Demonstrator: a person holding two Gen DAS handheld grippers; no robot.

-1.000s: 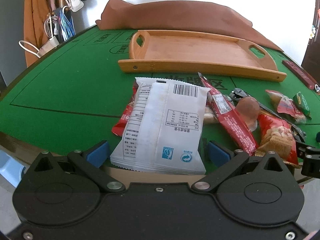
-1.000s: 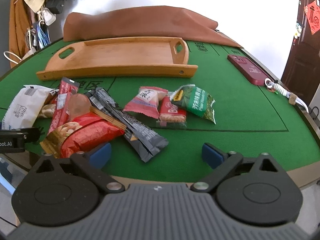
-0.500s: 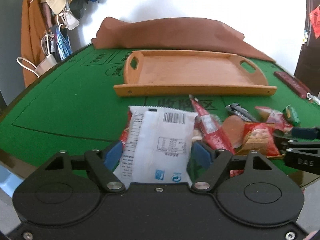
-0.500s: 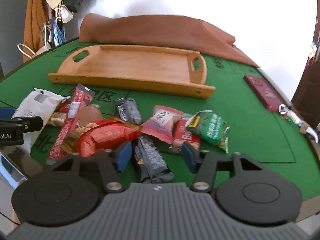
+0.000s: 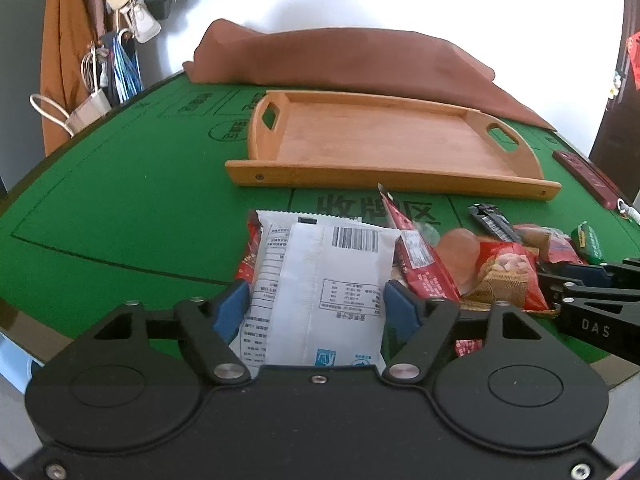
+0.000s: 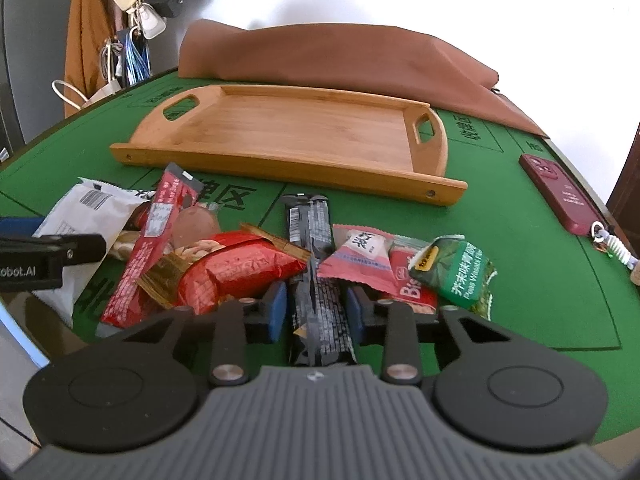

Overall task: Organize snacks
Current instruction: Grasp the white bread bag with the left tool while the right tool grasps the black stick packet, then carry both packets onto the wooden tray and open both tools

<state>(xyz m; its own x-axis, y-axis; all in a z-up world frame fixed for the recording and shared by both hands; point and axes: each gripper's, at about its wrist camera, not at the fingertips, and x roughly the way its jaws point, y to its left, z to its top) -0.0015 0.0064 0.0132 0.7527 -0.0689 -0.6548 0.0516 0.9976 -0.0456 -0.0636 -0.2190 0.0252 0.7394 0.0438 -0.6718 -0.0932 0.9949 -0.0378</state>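
Snack packets lie in a heap on the green table (image 5: 120, 208), in front of an empty wooden tray (image 5: 392, 178). My left gripper (image 5: 316, 300) is shut on a white snack packet (image 5: 320, 264), barcode side up, its blue pads pressing both long edges. In the right wrist view, my right gripper (image 6: 316, 308) straddles a long black packet (image 6: 310, 232). Its jaws are closing and the pads stand just off the packet's sides. A red peanut packet (image 6: 240, 268) lies to its left, and a pink packet (image 6: 360, 256) to its right.
A long red stick packet (image 6: 160, 224), a red biscuit packet (image 6: 412, 292) and a green pea packet (image 6: 456, 272) lie in the same heap. A dark red phone (image 6: 560, 196) rests at the right. Brown cloth (image 6: 340, 56) lies behind the tray (image 6: 288, 168). Bags (image 6: 132, 48) hang at the far left.
The left jaws closed from wide open onto the white packet and have held since. The right gripper shifted over the black packet and its jaws narrowed around it.
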